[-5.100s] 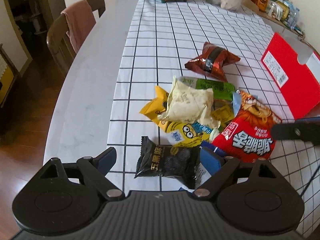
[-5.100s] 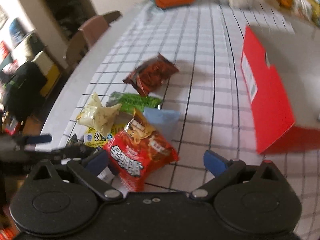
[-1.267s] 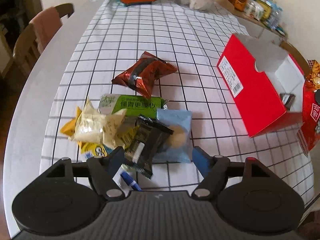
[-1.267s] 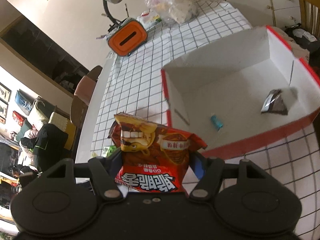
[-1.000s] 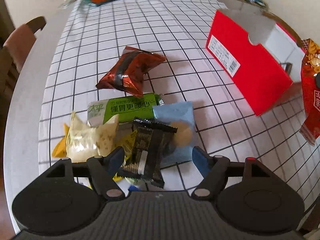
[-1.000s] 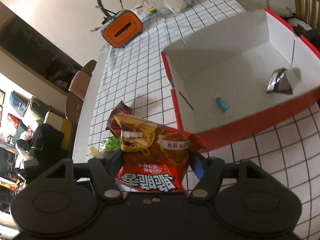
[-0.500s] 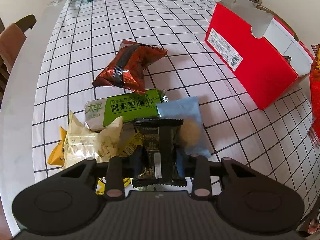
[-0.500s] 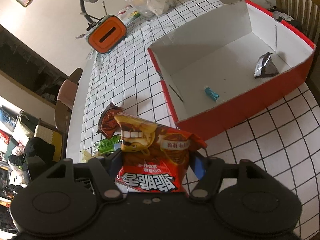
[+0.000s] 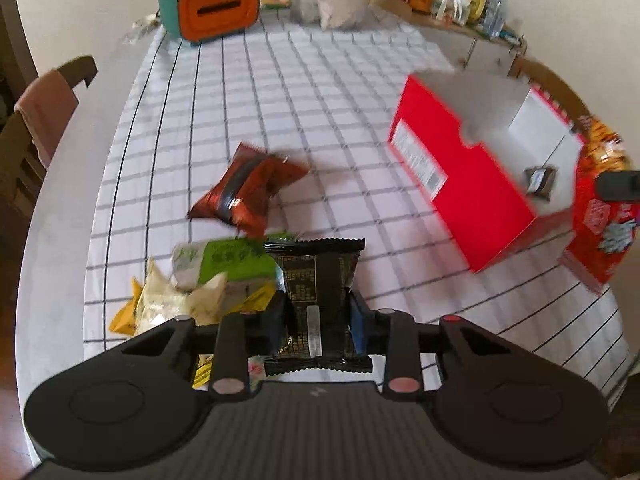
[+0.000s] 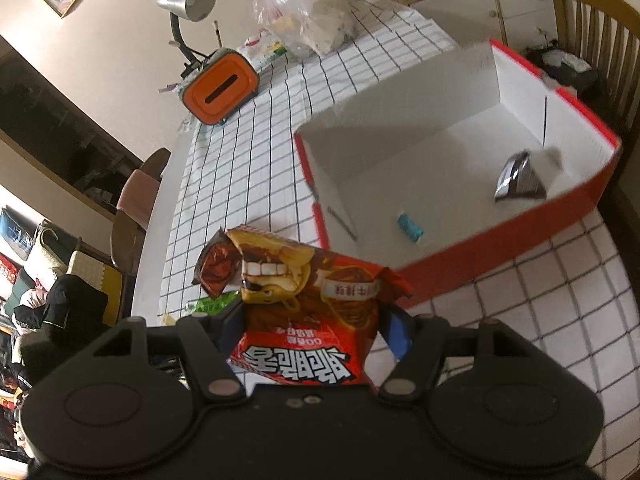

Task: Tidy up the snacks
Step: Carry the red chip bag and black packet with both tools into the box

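**A:** Left wrist view first: your left gripper [image 9: 316, 312] has its fingers clenched on the black crinkle-edged foil snack packet [image 9: 318, 276], which stands with its long axis running away from you, along the fingers. Your right gripper [image 10: 312, 320] is clamped on the big red noodle-snack bag with the cartoon face [image 10: 308, 304], also end-up.

**B:** Which way does the box lie from each?

**A:** For your left hand, the open red cardboard box with the white inside [image 9: 472, 184] sits ahead and to the right, well apart from the black packet. For your right hand, the box is just ahead and to the right, its near red wall close beyond the bag. I'd judge the right hand is nearer, so its bag should go in first.

**B:** Counts?

**A:** One box. Inside it, two things: one small dark silvery foil packet [image 10: 520, 180] near the right end and one small teal wrapped sweet [image 10: 410, 228] on the floor of it. Two packets held, one per hand. On the white grid-checked cloth over the counter [image 9: 320, 92]: one dark red-brown foil pillow bag [image 9: 248, 192] lying alone, and a heap beside your left fingers with one green packet [image 9: 232, 260], one cream crumpled packet [image 9: 180, 300] and a yellow one [image 9: 124, 316] at least; what lies beneath I cannot tell.
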